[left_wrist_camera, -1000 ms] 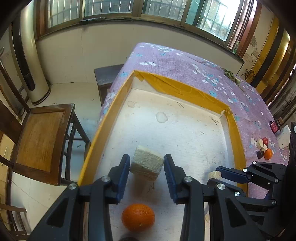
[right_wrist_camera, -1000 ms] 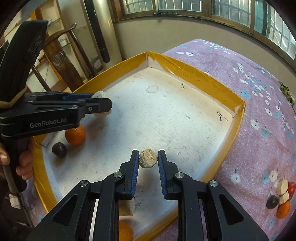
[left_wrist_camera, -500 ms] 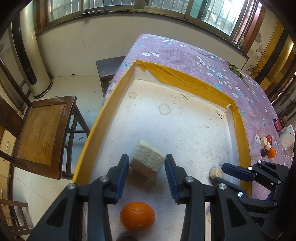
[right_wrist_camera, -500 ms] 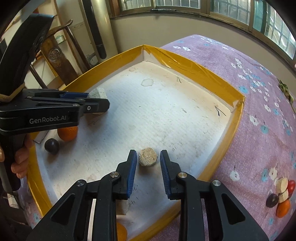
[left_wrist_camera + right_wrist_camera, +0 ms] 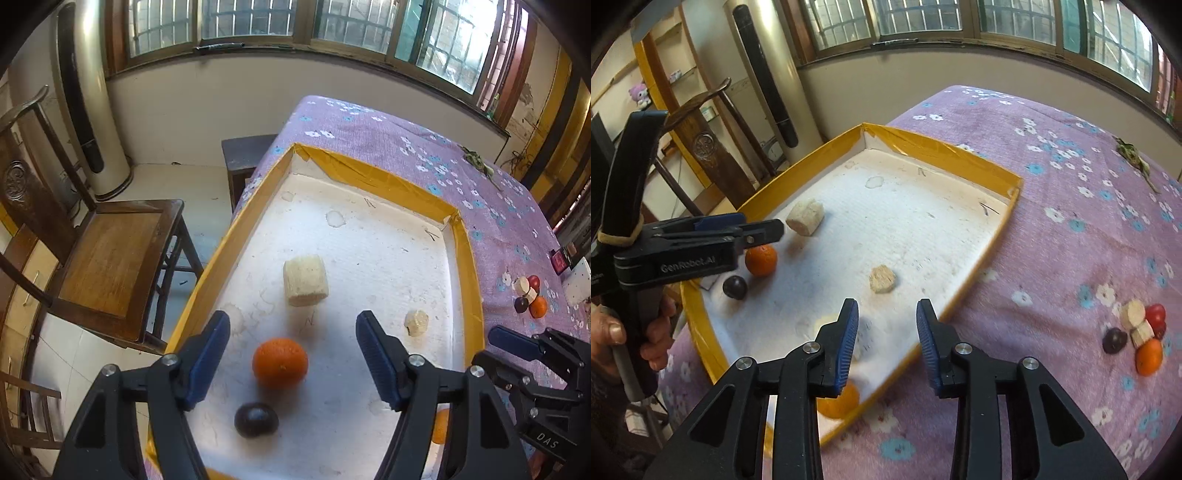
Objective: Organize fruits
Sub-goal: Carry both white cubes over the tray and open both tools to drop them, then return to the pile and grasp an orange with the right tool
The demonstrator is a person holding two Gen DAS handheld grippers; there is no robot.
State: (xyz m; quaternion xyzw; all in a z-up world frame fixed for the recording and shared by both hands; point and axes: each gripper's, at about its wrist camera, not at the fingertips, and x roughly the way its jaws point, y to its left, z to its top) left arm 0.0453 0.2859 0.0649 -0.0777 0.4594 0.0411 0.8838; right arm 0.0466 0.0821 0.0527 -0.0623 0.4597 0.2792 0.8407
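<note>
Landmark: the yellow-rimmed tray (image 5: 199, 295), white-lined, lying on the purple flowered cloth (image 5: 491, 206).
Left gripper (image 5: 293, 354): released; its jaws are opening and stand wide, with nothing pressed between them. A second ago they flanked the large pale block; now they hang over the tray's near end.
Right gripper (image 5: 887, 345): also let go; its jaws are opening, and nothing is between the pads. A second ago they closed on the small pale chunk; now they hang at the tray's near right rim.
Near end of tray: a dark plum (image 5: 256, 420), then an orange (image 5: 280, 363) just beyond it, both free on the liner. A second orange (image 5: 839, 401) shows partly behind the right gripper's left finger.
Mid tray: the large pale block (image 5: 306, 281) lies alone toward the left side; the small pale chunk (image 5: 416, 323) lies alone toward the right side. They are well apart.
Far end of tray: bare liner with a few stains.
Outside tray: a cluster of fruits (image 5: 1137, 336) rests on the cloth to the right of the tray, not yet brought in.
Meaning: both pieces look set down and released at once, so this placing step seems finished. The cluster on the cloth is probably what remains.
</note>
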